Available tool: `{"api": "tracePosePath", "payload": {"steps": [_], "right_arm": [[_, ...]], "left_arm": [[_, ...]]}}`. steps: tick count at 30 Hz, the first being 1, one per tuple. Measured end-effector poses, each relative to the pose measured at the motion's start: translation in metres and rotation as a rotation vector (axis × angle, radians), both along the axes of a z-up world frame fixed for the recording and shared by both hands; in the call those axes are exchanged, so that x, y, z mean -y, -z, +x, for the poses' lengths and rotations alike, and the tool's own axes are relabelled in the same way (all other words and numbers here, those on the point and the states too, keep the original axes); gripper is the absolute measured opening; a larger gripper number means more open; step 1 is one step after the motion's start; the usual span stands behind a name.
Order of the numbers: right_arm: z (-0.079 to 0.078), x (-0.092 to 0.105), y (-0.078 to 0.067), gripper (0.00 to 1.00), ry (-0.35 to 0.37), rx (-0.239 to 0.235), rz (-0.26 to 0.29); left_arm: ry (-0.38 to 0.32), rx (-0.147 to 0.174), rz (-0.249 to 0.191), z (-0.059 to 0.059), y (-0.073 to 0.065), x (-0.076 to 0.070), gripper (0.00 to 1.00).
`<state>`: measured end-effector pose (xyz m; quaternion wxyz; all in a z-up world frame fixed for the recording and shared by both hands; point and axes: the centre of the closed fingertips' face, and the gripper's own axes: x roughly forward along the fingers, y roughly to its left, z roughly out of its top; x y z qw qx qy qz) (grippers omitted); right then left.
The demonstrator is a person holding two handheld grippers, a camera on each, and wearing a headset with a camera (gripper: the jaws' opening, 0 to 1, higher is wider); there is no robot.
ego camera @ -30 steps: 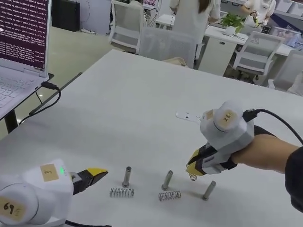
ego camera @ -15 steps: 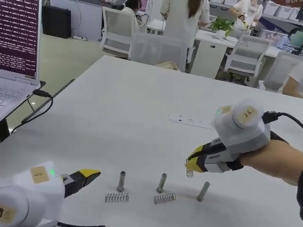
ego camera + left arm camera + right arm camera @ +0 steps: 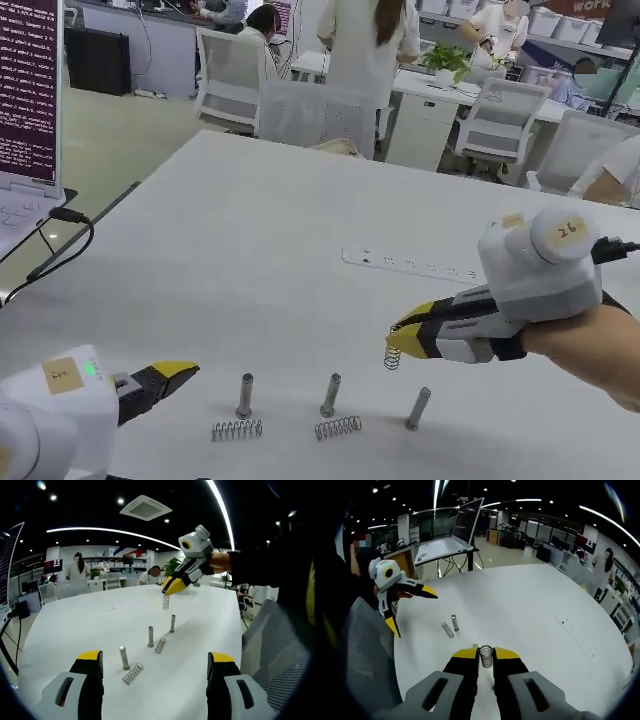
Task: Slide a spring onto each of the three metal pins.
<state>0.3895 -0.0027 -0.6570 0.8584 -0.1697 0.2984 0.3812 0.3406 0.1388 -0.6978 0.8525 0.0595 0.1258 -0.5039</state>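
- While the left gripper [image 3: 160,380] hovers nearest the person, well left of the middle pin [image 3: 330,393], its jaws stand spread and empty.
- Two loose springs [image 3: 337,428] lie just in front of that pin and to its left.
- Above and right of the middle pin, the right gripper [image 3: 403,336] pinches a hanging spring [image 3: 391,357].
- Advice: keep the coil upright, centre it over the right pin [image 3: 418,407], then lower gently.

R gripper [image 3: 170,586] holds spring [image 3: 165,601] up, near 3 pins [image 3: 150,636].
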Motion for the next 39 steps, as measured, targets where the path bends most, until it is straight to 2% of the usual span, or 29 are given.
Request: {"api": "tracePosePath", "payload": {"steps": [10,16,24,31,39], "right_arm": [[-0.015,0.008,-0.013,0.08,0.051,0.028,0.061],[-0.023,0.016,-0.017,0.08,0.078,0.038,0.064],[-0.023,0.031,-0.025,0.08,0.13,0.059,0.078],[-0.021,0.041,-0.017,0.08,0.159,0.053,0.081],[-0.015,0.05,0.0,0.08,0.181,0.024,0.096]], "left_arm": [[0.001,0.014,-0.002,0.006,-0.003,-0.003,0.84],[0.003,0.018,-0.008,0.008,-0.006,-0.004,0.84],[0.017,0.023,-0.012,0.007,-0.008,-0.001,0.85],[0.015,0.023,-0.012,0.007,-0.009,-0.001,0.85],[0.004,0.019,0.001,0.009,-0.007,-0.002,0.85]]}}
